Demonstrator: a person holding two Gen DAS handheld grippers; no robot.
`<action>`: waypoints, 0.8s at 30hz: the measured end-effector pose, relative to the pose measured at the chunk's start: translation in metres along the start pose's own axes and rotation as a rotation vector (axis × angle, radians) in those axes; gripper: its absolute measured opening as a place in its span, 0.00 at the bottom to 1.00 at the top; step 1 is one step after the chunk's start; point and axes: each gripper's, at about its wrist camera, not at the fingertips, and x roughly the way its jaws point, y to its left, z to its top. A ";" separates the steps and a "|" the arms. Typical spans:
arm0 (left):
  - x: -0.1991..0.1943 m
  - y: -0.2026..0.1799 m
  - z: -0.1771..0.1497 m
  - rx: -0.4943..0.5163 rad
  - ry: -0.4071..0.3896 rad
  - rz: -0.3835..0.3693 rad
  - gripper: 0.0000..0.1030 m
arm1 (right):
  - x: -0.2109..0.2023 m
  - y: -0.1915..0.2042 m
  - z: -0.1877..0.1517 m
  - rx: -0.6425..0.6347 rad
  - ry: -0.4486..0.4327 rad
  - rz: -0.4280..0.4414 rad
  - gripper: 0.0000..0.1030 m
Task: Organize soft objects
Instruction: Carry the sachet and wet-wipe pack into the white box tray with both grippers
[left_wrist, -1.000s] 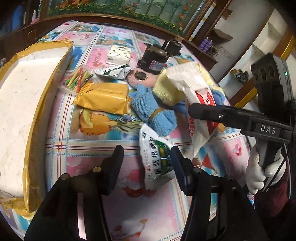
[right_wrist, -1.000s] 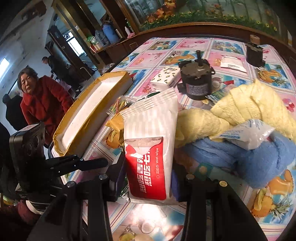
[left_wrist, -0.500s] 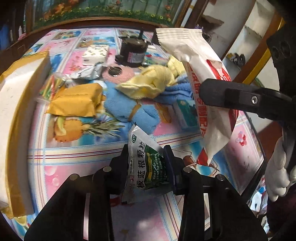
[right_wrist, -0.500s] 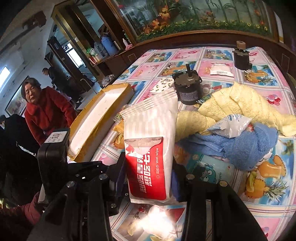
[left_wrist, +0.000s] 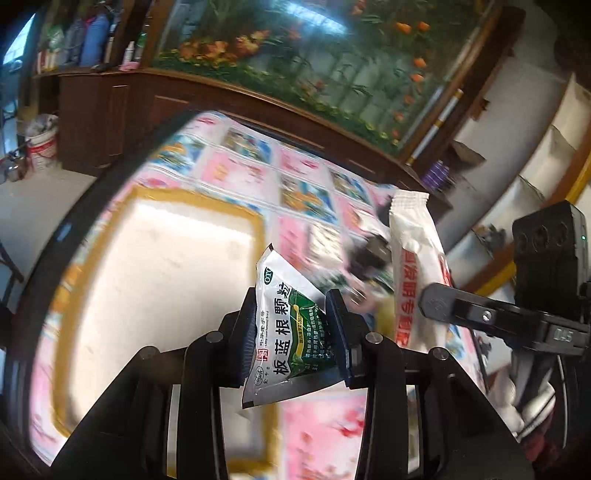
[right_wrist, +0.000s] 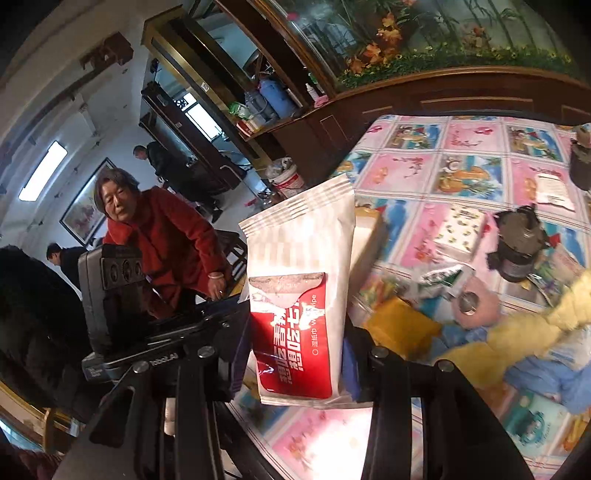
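Lifting clear: left wrist view has the left hand-held gripper (left_wrist: 293, 334) clamped on a green-white sachet (left_wrist: 286, 332), a sec ago flat on the worktop (left_wrist: 236, 173), now over the foam tray (left_wrist: 159, 280), angled down. Right wrist view: right hand-held gripper (right_wrist: 295, 354) grips wet-wipe pack (right_wrist: 299, 295), raised too; both look tray-bound.

one sachet (left_wrist: 288, 328), one wipes pack (right_wrist: 299, 306), two motors (right_wrist: 517, 247)

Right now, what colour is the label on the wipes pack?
Red, on the white wipes pack; right wrist view shows it best.
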 end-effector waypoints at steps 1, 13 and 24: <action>0.007 0.010 0.010 -0.006 0.000 0.020 0.34 | 0.016 0.002 0.011 0.028 0.009 0.025 0.40; 0.090 0.100 0.051 -0.083 0.057 0.187 0.34 | 0.162 -0.033 0.058 0.216 0.133 -0.109 0.40; 0.082 0.105 0.052 -0.142 0.055 0.218 0.41 | 0.167 -0.034 0.061 0.198 0.106 -0.209 0.48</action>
